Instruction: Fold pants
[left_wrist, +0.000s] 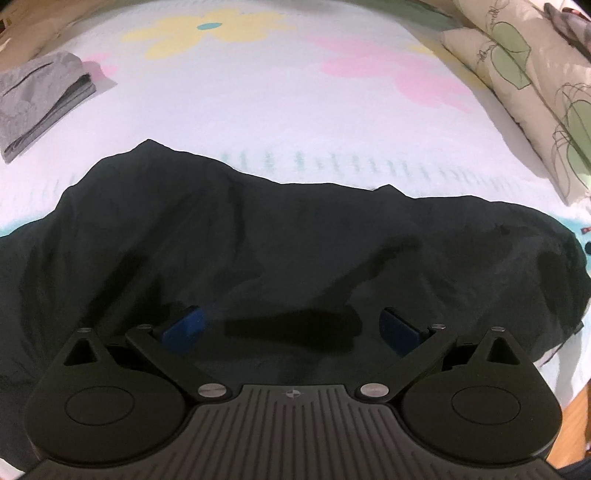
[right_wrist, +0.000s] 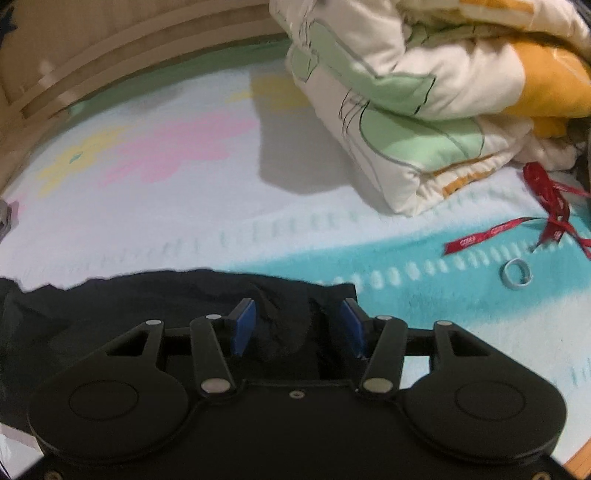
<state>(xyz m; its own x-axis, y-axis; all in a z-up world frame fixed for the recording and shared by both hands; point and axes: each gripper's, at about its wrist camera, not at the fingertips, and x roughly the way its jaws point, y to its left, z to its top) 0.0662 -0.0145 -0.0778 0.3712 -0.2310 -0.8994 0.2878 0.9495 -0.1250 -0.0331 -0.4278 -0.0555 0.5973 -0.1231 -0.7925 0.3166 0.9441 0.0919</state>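
Pants (left_wrist: 258, 236), dark and rumpled, lay spread across the near part of the bed (left_wrist: 258, 110) when we looked. We saw our left hand-held gripper (left_wrist: 291, 325) hanging above them with its blue pads wide apart and nothing between them. Our right hand-held gripper (right_wrist: 297, 325) stood about half open over one end of the pants, a ridge of cloth rising between the pads without being pinched. We found no containers; a folded grey garment (left_wrist: 40, 103), a rolled quilt (right_wrist: 406, 110), a red ribbon (right_wrist: 546, 206) and a small ring (right_wrist: 515, 277) lay directly on the sheet.
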